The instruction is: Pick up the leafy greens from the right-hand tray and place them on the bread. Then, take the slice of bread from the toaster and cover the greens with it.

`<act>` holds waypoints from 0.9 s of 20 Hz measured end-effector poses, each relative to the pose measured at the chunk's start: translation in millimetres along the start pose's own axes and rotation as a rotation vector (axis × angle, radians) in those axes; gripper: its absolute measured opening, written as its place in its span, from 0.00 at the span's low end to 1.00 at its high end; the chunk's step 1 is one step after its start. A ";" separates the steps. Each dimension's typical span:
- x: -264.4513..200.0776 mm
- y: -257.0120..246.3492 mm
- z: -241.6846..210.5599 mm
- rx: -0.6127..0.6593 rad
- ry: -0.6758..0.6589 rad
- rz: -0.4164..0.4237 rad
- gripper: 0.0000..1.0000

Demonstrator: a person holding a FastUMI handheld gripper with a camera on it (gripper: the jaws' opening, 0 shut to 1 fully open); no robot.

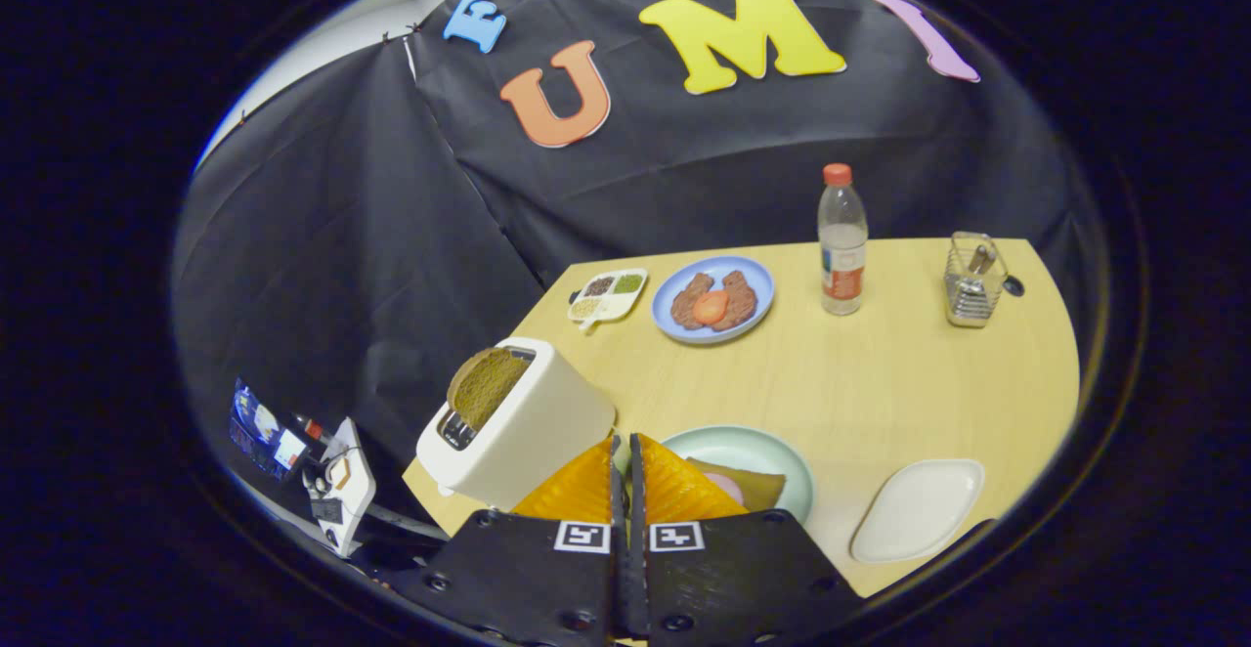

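Tool fingers pressed together with nothing between them, held above the near edge of the surface.

Just beyond the fingers sits a pale green plate carrying a slice of bread with a pink item on it; no greens are visible on that slice, though the fingers hide part of the plate. To the right of it lies a white tray, which looks bare; the greens cannot be located.

A white toaster stands just left of the fingers, with a brown slice of bread standing up out of its slot.

Judgement: the step in hand cannot be fixed with certainty. If the greens are already placed under the hidden part, the next move is toward the toaster: the fingers must spread, straddle the upright slice and close on both faces before lifting it straight out.
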State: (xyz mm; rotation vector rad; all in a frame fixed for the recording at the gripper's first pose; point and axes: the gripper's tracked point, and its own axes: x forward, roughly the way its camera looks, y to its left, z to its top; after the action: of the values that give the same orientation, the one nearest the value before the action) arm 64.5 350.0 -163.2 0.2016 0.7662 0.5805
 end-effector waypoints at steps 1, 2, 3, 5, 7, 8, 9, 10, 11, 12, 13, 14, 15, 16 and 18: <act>14.7 2.0 -9.2 0.020 0.025 0.007 0.00; 28.7 0.6 -16.7 0.039 0.048 0.001 0.00; 41.0 -5.5 -22.3 0.057 0.066 -0.013 0.00; 60.3 -19.7 -29.1 0.055 0.094 -0.043 0.00; 71.6 -34.5 -30.8 0.021 0.105 -0.083 0.00; 74.2 -43.1 -29.5 -0.008 0.106 -0.109 0.00; 76.4 -51.5 -26.5 -0.040 0.104 -0.138 0.00; 76.8 -57.5 -23.9 -0.069 0.101 -0.162 0.00; 77.6 -61.2 -20.9 -0.087 0.096 -0.176 0.00; 78.5 -64.6 -20.1 -0.097 0.094 -0.187 0.00; 79.4 -68.7 -20.0 -0.104 0.096 -0.199 0.00; 79.5 -72.5 -21.0 -0.108 0.098 -0.212 0.00; 79.5 -76.7 -21.0 -0.111 0.100 -0.229 0.06; 78.7 -79.5 -21.0 -0.111 0.098 -0.240 0.13; 70.1 -81.3 -14.9 -0.123 0.076 -0.265 0.26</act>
State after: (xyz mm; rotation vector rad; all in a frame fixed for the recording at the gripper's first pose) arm 128.5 321.8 -246.0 -0.0357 0.8126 0.3829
